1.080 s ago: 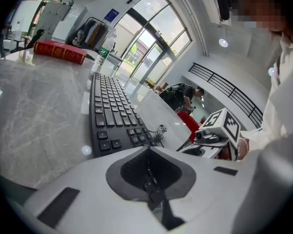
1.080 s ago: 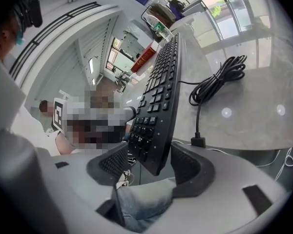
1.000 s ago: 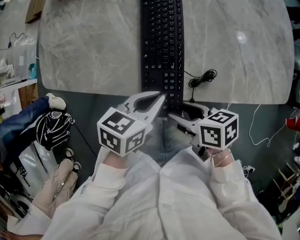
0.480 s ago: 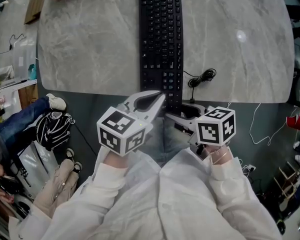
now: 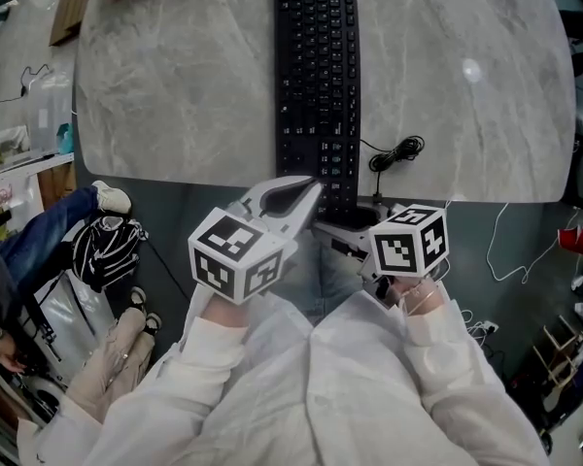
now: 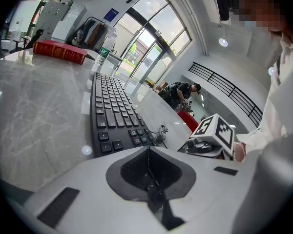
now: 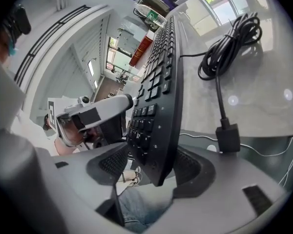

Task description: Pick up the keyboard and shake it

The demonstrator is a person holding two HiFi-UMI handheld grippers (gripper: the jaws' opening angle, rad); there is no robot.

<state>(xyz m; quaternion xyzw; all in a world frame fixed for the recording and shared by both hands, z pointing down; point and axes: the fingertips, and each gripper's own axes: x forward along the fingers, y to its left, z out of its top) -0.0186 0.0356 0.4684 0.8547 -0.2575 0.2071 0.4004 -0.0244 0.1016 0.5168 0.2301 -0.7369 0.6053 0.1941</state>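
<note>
Progress: I have no lift yet | keyboard flat on table, near end past its edge | my right gripper wide, straddling that end, not squeezing | my left gripper closed, empty, beside it | left to do: grip, lift, shake

Grey marble-look table fills the middle. There's a red book lying flat at its far edge, with a clear bottle standing near it. A wooden board shows past the table's far left corner. Down on the floor to the left sits a black-and-white striped bag, and to the right a thin white cable trails loose. Across the hall, a person in dark clothes is bent over.
</note>
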